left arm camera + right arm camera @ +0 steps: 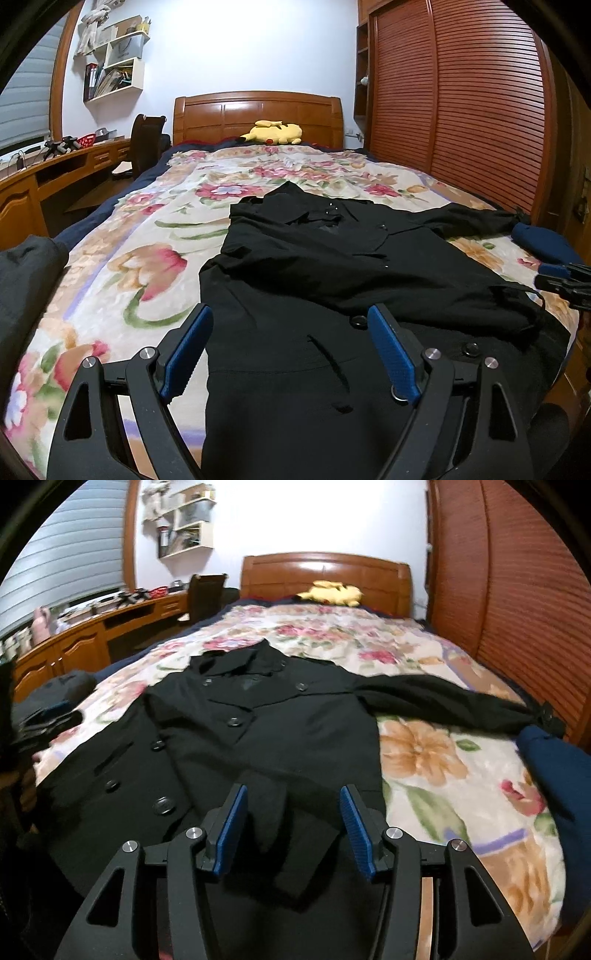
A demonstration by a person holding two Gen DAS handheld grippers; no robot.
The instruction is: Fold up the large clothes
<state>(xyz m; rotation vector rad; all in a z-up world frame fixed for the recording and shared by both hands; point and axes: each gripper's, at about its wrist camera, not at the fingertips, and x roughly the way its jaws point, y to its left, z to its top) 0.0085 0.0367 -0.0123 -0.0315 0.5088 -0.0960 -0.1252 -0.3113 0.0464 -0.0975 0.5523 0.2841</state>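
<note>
A black double-breasted coat (332, 266) lies face up on the flowered bedspread (155, 229), collar toward the headboard. One sleeve (291, 823) is folded over the coat's front, and its cuff lies between the blue pads of my right gripper (293, 790). The jaws stand apart and the pads do not press on the cloth. The other sleeve (443, 701) stretches out to the right. My left gripper (290, 310) hangs wide open above the coat's lower front with nothing between its fingers. The right gripper (565, 284) shows at the right edge of the left wrist view.
A yellow plush toy (275, 132) rests by the wooden headboard (258, 110). A slatted wardrobe (461, 110) lines the right side and a desk (55, 173) the left. A navy cloth (554, 760) lies at the bed's right edge, and dark clothing (26, 277) at its left.
</note>
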